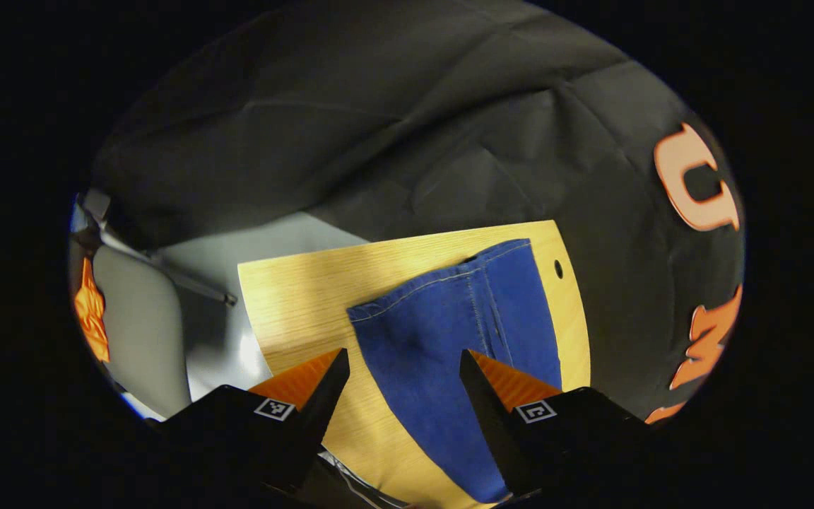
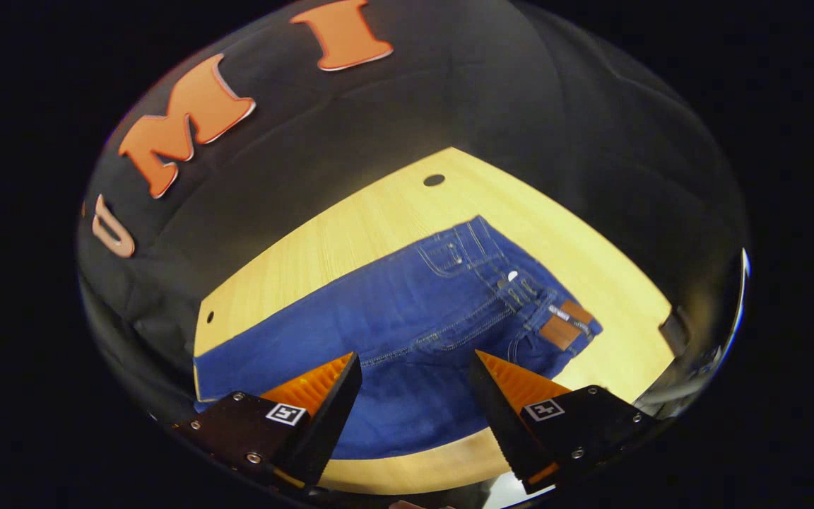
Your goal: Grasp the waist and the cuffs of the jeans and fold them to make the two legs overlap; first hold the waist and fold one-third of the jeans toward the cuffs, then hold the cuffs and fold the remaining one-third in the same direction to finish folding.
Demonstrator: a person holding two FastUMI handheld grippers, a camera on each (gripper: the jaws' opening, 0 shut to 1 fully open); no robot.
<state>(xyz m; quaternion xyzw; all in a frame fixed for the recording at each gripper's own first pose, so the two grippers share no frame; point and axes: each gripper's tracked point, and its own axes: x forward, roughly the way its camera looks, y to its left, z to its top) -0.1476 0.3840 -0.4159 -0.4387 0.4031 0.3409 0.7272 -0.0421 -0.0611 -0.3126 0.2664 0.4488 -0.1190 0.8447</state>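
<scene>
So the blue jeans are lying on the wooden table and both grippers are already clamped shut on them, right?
Not quite. The jeans do lie on the wooden table, but neither gripper is clamped: the right gripper in the right gripper view and the left gripper in the left gripper view both hang open above the denim.

Left gripper (image 1: 403, 367): two wedge-shaped fingers with ribbed inner pads, each on a dark block bearing a square black-and-white marker. Right gripper (image 2: 414, 371): same build; small screws visible along both blocks' edges.
</scene>
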